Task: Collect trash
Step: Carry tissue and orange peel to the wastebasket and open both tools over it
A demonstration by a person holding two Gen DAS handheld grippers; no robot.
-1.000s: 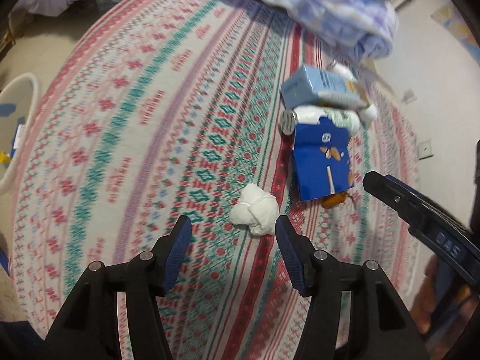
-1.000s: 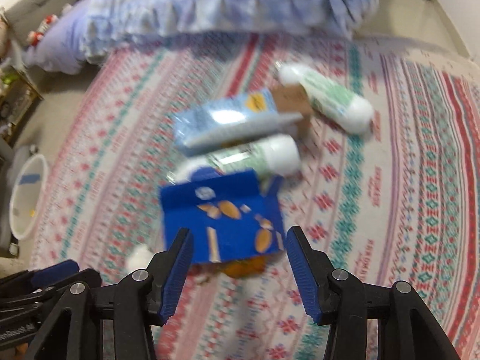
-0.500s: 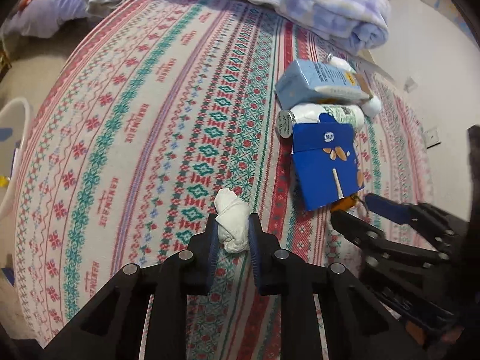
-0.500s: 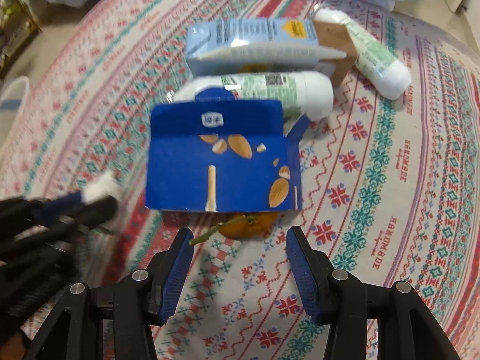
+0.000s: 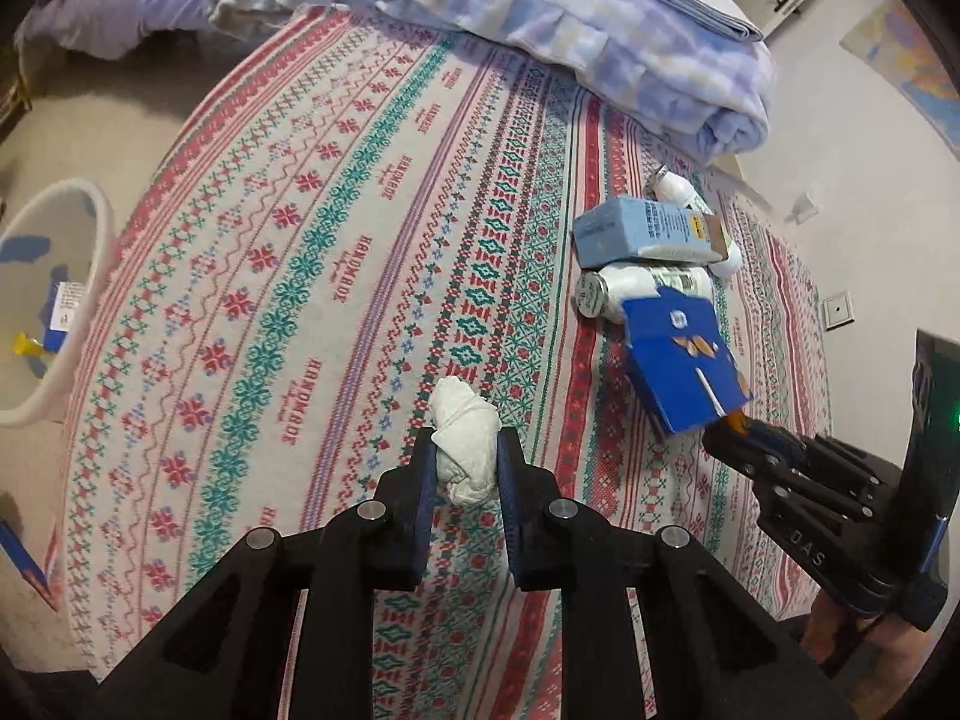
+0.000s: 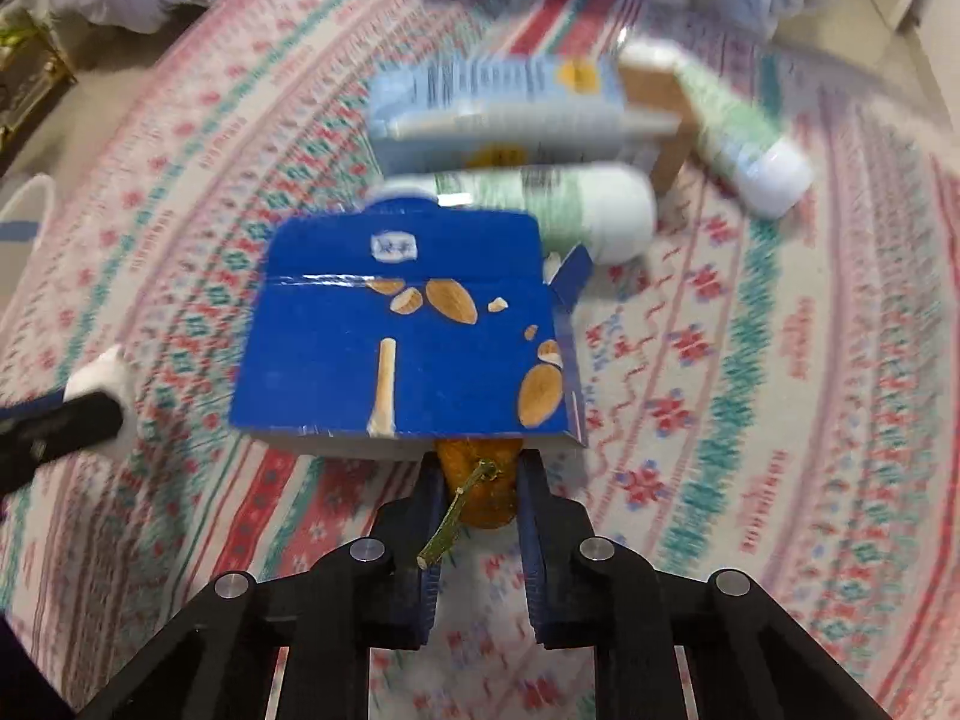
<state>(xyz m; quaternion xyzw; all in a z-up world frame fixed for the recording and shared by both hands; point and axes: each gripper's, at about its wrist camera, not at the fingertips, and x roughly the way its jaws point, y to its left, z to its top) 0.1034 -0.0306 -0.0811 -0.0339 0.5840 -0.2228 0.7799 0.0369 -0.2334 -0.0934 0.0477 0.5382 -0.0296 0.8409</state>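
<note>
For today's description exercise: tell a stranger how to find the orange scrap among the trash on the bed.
On the patterned bedspread, find the dark blue box printed with almonds. At its near edge, partly tucked under it, lies the orange scrap. It alone is orange, has a green stem, and sits pinched in the right gripper.

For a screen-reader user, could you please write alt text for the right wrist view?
The right gripper, its jaws just closed, pinches an orange peel with a green stem at the near edge of a blue carton. Behind lie a light blue box and two white bottles on a patterned bedspread.
</note>
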